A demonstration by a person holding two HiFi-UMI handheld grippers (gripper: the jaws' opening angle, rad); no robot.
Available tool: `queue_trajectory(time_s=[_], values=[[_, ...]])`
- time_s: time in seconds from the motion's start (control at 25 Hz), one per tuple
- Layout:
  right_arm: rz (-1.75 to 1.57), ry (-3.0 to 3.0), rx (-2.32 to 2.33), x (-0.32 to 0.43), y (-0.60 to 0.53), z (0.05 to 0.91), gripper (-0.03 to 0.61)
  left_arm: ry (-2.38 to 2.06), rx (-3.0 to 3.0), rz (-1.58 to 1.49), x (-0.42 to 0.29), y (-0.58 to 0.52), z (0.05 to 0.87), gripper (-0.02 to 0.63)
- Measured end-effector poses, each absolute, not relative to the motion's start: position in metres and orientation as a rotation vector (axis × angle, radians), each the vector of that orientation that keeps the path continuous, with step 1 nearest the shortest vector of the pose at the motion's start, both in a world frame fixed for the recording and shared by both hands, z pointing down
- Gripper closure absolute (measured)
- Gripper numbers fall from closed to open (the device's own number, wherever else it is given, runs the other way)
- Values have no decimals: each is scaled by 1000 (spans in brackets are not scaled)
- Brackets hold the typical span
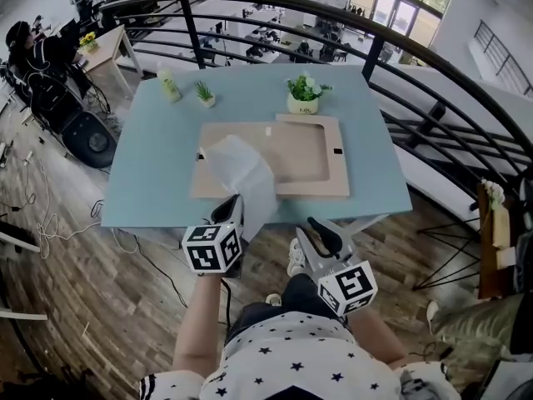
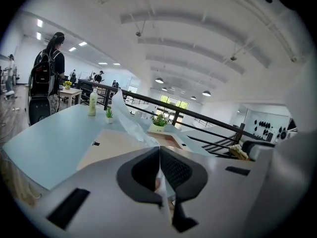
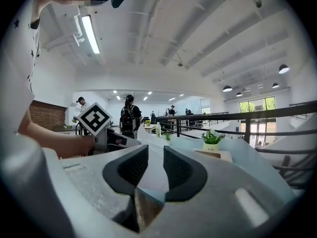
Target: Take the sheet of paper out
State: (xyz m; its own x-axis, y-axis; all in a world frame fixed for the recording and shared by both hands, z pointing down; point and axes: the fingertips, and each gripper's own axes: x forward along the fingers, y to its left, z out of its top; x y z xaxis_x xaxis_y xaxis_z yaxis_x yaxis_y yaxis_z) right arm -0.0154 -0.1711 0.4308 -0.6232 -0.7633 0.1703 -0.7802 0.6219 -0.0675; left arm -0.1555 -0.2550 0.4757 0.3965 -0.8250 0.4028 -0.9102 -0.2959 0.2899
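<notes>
A white, crumpled sheet of paper (image 1: 241, 169) rises off the flat brown frame (image 1: 321, 152) lying on the pale blue table (image 1: 154, 169). My left gripper (image 1: 236, 207) is shut on the sheet's near end just over the table's front edge. In the left gripper view the paper (image 2: 130, 123) runs up and away from the pinched jaws of that gripper (image 2: 159, 155). My right gripper (image 1: 321, 230) hovers to the right at the front edge, open, with nothing between its fingers. In the right gripper view its jaws (image 3: 148, 165) stand apart, and the left gripper's marker cube (image 3: 94, 119) shows at left.
A potted plant (image 1: 305, 94), a small plant (image 1: 205, 94) and a bottle (image 1: 169, 84) stand along the table's far side. A curved black railing (image 1: 400, 48) runs behind and to the right. A person with a backpack (image 1: 33, 52) is at far left.
</notes>
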Motion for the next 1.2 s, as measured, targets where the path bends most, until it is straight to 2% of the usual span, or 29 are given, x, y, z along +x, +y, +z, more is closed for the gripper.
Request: queue_trajectory(time_s=[0.24, 0.52, 0.96, 1.2], values=[[177, -2705, 1336, -16, -153, 427, 568, -1459, 2224, 178, -154, -219, 463, 611], [143, -2698, 1360, -19, -115, 414, 571, -1394, 2268, 94, -147, -156, 439, 611], [137, -2718, 1350, -2, -152, 410, 571, -1358, 2285, 61, -120, -168, 428, 611], [127, -2721, 1360, -2, -134, 415, 571, -1348, 2298, 48, -120, -150, 430, 611]])
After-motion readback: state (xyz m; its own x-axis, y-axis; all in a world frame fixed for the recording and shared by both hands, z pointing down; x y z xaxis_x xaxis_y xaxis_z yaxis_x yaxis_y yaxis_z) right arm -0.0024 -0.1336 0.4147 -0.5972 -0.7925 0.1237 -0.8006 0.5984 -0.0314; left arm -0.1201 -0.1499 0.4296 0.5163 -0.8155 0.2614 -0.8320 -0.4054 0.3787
